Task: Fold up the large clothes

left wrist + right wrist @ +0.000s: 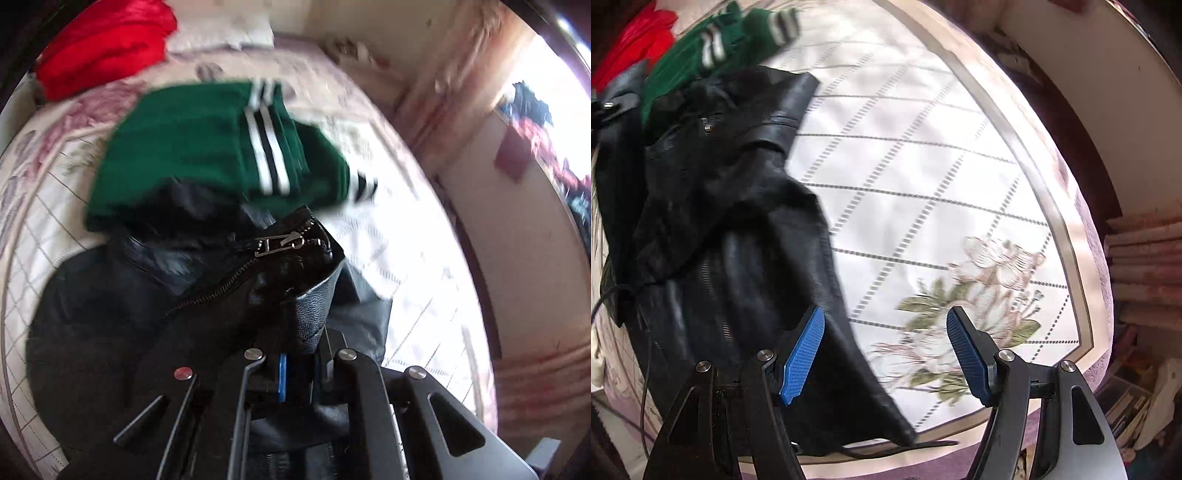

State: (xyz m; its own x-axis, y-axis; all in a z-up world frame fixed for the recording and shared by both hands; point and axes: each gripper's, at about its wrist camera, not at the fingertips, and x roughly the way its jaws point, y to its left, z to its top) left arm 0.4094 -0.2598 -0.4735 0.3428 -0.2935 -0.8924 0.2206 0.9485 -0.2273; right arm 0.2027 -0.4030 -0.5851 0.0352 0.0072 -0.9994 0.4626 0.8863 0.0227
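Bed: a wide bedspread (905,177), white with a dashed grey grid, a printed flower near its right corner and a mauve border, fills most of both views; everything lies on it.
Black jacket: a leather-look jacket (713,229) sprawls along the left side of the bed in the right wrist view, crumpled, its zip lines showing, its near hem reaching the bed's near edge. In the left wrist view a fold of it (291,266) is lifted up close to the camera, with the zip pull lying across the top of the fold.
Green garment: a dark green knit (207,147) with white and black stripes lies folded just beyond the jacket, on the far side, touching or overlapping its far edge.
Red garment: a red heap (107,44) sits at the far left of the bed, beyond the green one.
Pillow: a pale pillow (221,33) lies at the far end, right of the red heap.
Left gripper: the left gripper (295,373) has its jaws pinched narrow on the raised jacket fold; only a sliver of blue pad shows.
Right gripper: the right gripper (886,354) hangs over the near right part of the bed, jaws spread wide and holding nothing, its left blue pad (803,354) just beside the jacket's edge.
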